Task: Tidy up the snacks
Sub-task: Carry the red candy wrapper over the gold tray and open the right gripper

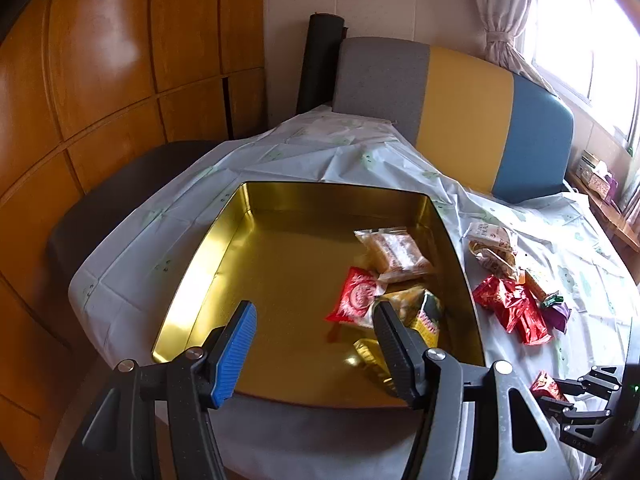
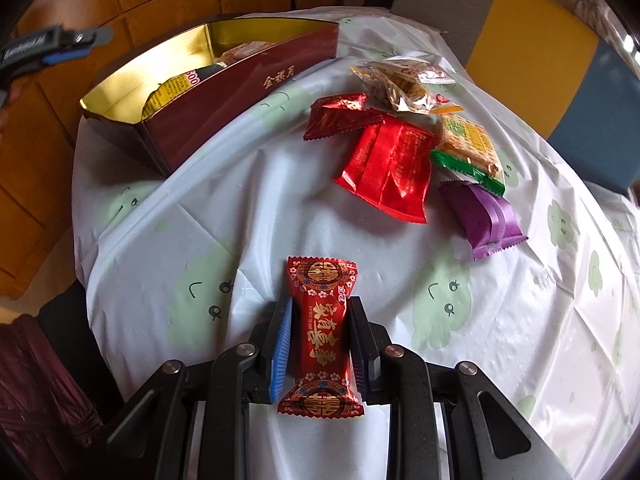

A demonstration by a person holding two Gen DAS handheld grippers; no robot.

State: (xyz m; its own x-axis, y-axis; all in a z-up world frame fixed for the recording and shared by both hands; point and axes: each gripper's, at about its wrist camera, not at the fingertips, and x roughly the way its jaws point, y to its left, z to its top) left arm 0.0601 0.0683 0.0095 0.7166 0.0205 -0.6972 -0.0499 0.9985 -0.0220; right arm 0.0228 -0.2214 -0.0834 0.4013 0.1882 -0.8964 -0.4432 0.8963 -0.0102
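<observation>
My left gripper point(image 1: 316, 312) hangs open over the gold-lined tin point(image 1: 280, 264), with nothing between its fingers. Inside the tin lie a clear biscuit pack point(image 1: 394, 254), a red packet point(image 1: 356, 294) and a yellow packet point(image 1: 424, 314). My right gripper point(image 2: 321, 306) is shut on a red candy packet with gold characters point(image 2: 322, 332), held lengthwise just above the tablecloth. The tin's dark red wall point(image 2: 240, 92) stands to the far left. Loose on the cloth are red packets point(image 2: 384, 168), a purple packet point(image 2: 484, 216), a green-edged cracker pack point(image 2: 468, 144) and a clear bag point(image 2: 404, 80).
The pale tablecloth with green faces point(image 2: 200, 220) covers a small table, whose edge drops off to the left. A grey, yellow and blue seat back point(image 1: 460, 112) stands behind it, with wooden cabinet doors point(image 1: 100, 80) at left and a bright window point(image 1: 580, 20) at right.
</observation>
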